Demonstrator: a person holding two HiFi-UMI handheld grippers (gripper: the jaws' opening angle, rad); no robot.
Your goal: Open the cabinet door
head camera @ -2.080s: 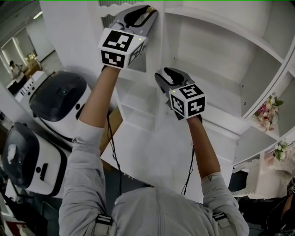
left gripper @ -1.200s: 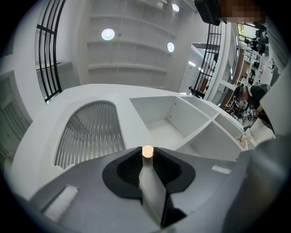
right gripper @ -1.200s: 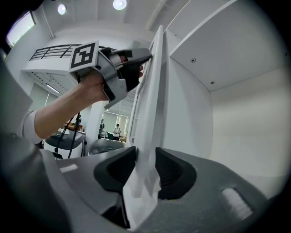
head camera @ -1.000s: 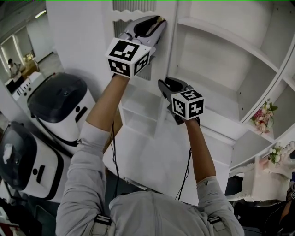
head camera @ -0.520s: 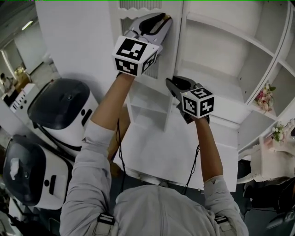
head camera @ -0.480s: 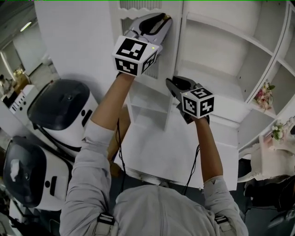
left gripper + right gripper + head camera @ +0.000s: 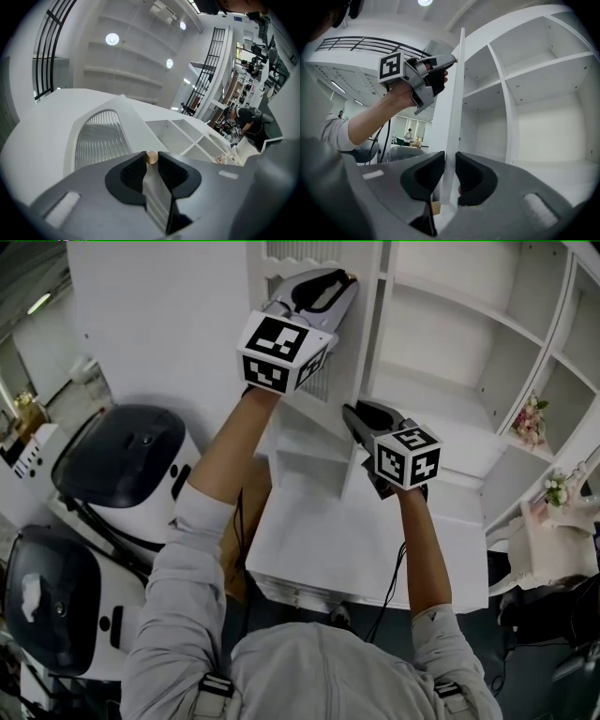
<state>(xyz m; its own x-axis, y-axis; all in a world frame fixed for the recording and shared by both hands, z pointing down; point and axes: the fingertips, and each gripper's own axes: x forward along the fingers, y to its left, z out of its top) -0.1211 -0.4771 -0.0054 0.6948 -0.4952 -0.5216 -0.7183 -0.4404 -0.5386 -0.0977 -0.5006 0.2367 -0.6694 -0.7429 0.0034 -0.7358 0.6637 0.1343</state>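
The white cabinet door, with a ribbed arched panel, stands swung out from the open shelves. My left gripper is up high, shut on the small brass knob near the door's free edge. The right gripper view shows that same grip, the left gripper at the top of the door edge. Lower down, my right gripper straddles the door's thin edge. Its jaws are closing, one pad on each face of the panel.
Two white machines with dark domed lids stand at the left. A low white ledge lies under the door. Flowers sit on the cabinet's curved right shelves. A person bends over far off.
Both grippers and the door edge have shifted to the right in the head view as the door swings further out. Each gripper keeps its place on the door.
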